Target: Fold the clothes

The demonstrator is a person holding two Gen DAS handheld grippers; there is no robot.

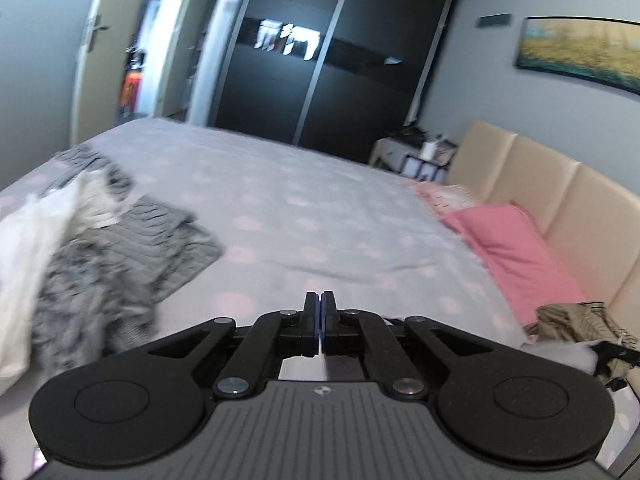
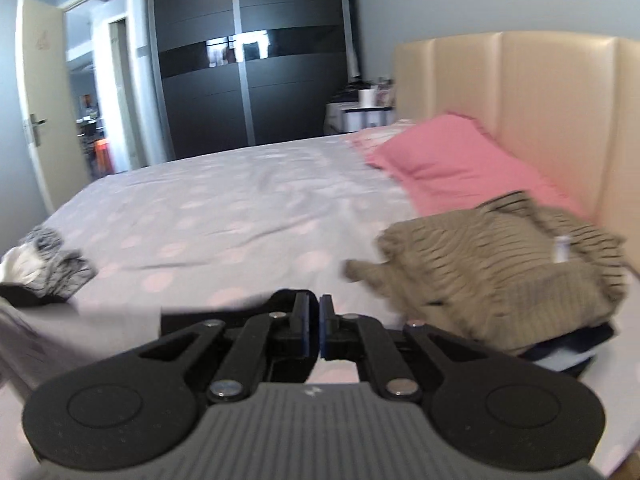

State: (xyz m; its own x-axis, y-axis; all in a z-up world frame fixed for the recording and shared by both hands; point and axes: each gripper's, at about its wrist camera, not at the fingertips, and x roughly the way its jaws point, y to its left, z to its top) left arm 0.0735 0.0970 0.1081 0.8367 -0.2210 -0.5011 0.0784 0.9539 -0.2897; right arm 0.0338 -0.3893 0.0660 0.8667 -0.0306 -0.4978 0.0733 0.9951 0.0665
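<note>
My left gripper (image 1: 320, 300) is shut, raised over the dotted grey bedspread (image 1: 300, 200). A strip of pale garment (image 1: 304, 370) shows just beneath its closed jaws. My right gripper (image 2: 314, 304) is shut too, with only a hairline gap. The pale garment (image 2: 80, 332) runs from under it toward the left, blurred. A dark shape behind its left finger is unclear. An olive striped garment (image 2: 500, 272) lies crumpled to the right, on darker clothes. A grey knit heap (image 1: 120, 260) with a white cloth (image 1: 32, 248) lies on the left of the bed.
A pink pillow (image 2: 452, 160) leans at the beige padded headboard (image 2: 520, 100). A dark sliding wardrobe (image 1: 320, 60) stands beyond the bed. Beside it is a cluttered nightstand (image 1: 412, 156). A door (image 2: 36, 100) is open at the far left.
</note>
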